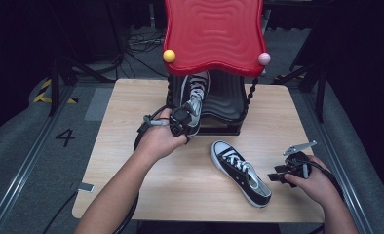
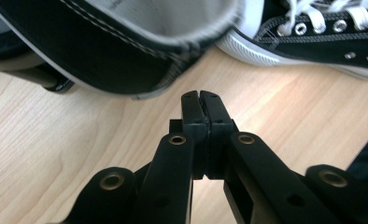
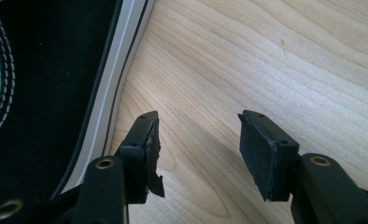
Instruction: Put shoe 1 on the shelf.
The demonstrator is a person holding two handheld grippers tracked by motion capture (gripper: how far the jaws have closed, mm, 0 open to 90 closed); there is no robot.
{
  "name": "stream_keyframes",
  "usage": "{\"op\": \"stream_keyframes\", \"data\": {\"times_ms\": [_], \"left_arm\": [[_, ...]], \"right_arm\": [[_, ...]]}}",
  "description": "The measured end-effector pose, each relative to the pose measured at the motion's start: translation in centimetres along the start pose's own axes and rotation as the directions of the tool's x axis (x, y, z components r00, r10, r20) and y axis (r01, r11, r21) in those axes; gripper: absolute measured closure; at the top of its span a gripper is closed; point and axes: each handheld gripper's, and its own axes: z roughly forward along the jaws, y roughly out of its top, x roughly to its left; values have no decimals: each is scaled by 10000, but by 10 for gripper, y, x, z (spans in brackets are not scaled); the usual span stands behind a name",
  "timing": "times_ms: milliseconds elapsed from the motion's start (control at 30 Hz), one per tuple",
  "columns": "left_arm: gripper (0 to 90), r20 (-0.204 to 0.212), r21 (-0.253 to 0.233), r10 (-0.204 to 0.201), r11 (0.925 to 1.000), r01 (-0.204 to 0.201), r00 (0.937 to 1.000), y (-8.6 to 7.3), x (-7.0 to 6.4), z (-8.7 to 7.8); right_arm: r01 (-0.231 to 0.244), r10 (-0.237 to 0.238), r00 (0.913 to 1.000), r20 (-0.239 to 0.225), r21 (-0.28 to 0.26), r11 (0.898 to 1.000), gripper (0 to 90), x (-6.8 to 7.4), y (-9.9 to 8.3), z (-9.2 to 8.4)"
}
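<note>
A black-and-white high-top sneaker leans on the lower black shelf of a small rack, its heel hanging over the table edge of the shelf. My left gripper is at that heel. In the left gripper view its jaws are pressed together with nothing between them, and the blurred heel sits just beyond the tips. A second sneaker lies on its sole on the table. My right gripper rests by its heel. Its jaws stand open over bare wood, with the shoe's side to their left.
The rack has a red wavy top with a yellow ball and a pink ball at its corners, overhanging the black shelf. The light wooden table ends near the person's forearms. Cables trail from both grippers.
</note>
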Motion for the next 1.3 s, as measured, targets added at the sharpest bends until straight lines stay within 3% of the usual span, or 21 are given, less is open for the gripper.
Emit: {"op": "stream_keyframes", "data": {"times_ms": [133, 300, 467, 667, 1000, 1067, 1133, 1200, 1300], "left_arm": [[900, 117, -354, -224, 9991, 228, 9997, 1, 1, 2], [900, -323, -755, -90, 9971, 66, 9994, 2, -6, 4], [900, -348, -1260, -463, 9912, 416, 9983, 18, -12, 14], [900, -235, -1711, -860, 9819, 808, 9960, 34, -9, 18], [900, -85, -1842, -791, 9799, 762, 9968, 58, -21, 36], [900, -99, -2064, -906, 9746, 867, 9958, 60, -19, 35], [900, 118, -2035, -1011, 9738, 1014, 9948, 61, -15, 33], [900, -164, -1988, -1004, 9754, 951, 9948, 63, -13, 30], [900, -109, -1970, -1159, 9740, 1115, 9932, 62, -9, 27]], "right_arm": [[-84, 84, 10000, 34, 30, 10000, 484, -1, -4, 0], [-59, 59, 9999, 89, 15, 10000, 484, 0, -6, -2], [34, -34, 10000, 2, 8, 10000, 482, 4, -6, -2], [-23, 23, 10000, 57, -39, 10000, 482, 2, -10, -4], [-103, 104, 9999, 39, -85, 9999, 479, 2, -13, -6], [-144, 145, 9999, 22, -109, 9998, 479, 1, -14, -7], [-184, 184, 9998, 39, -124, 9998, 479, 0, -15, -7], [-166, 166, 9999, 23, -149, 9998, 479, -1, -16, -7], [-233, 233, 9997, 9, -132, 9996, 477, 0, -17, -7]]}}
